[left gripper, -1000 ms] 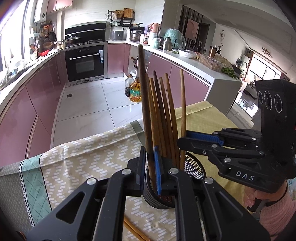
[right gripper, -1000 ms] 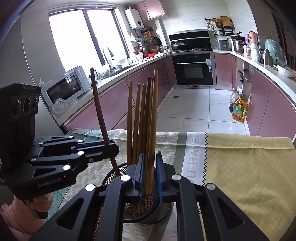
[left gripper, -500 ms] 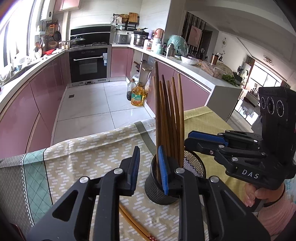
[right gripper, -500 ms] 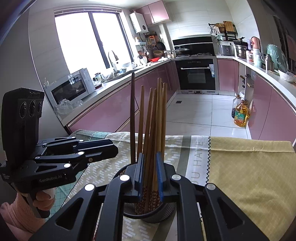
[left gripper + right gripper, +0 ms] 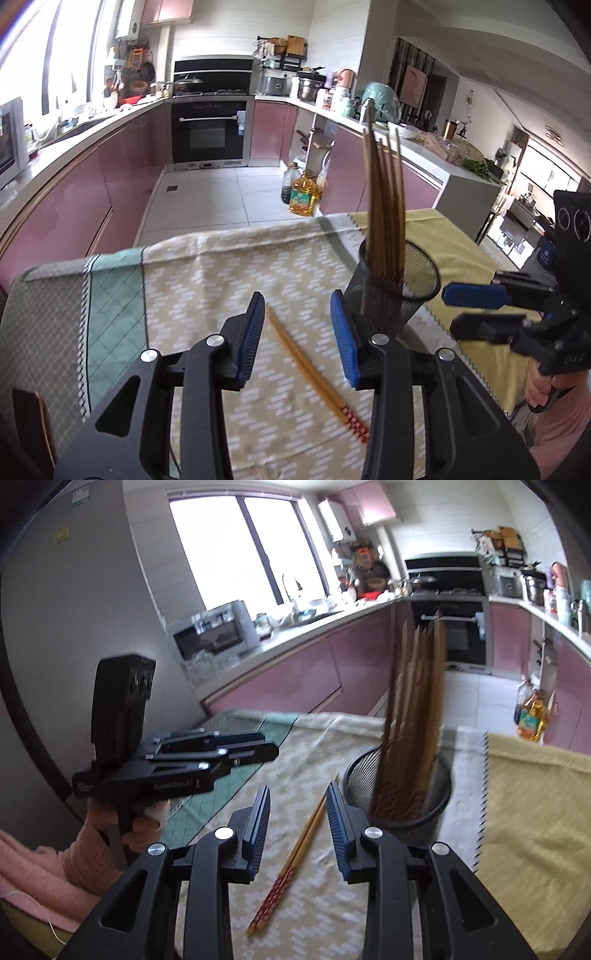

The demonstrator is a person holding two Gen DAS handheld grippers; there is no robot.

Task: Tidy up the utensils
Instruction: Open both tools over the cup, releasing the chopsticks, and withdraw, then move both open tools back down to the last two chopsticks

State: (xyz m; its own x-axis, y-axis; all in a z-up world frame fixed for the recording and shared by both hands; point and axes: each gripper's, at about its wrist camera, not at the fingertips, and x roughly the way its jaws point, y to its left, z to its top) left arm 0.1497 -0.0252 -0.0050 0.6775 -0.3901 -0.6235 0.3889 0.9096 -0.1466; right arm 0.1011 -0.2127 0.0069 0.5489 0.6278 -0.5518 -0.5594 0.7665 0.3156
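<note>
Loose pair of chopsticks (image 5: 314,373) lies flat on the tablecloth (image 5: 207,280), patterned ends toward the cameras. In the left wrist view it runs diagonally under the gap of the left gripper (image 5: 299,338), thin end between the jaws, patterned end trailing below the right-hand jaw. In the right wrist view the same pair sits between and below the jaws of the right gripper (image 5: 297,821), not touched by either pad.

Mesh holder (image 5: 399,288) with the standing bundle of chopsticks (image 5: 384,206) stands just beyond the right-hand jaw in both views, close to it.

Jaws: left partly open, nothing held. Right partly open, nothing held. Both have just been opening; nothing lies between the pads but cloth and the loose pair beneath.

Risks, as judged:
- Holder is light, tall-loaded and near both right-hand jaws; a sideways sweep could tip it and spill the bundle.
- The pair lies flat on soft cloth; a shallow pinch may take one stick only, or snag the cloth.
- Both grippers aim at the same pair; they could collide.

Against a second ago: each gripper was then closed about a stick standing in the holder. Now both are released and drawn back, the holder off to the side, the bundle leaning together.
</note>
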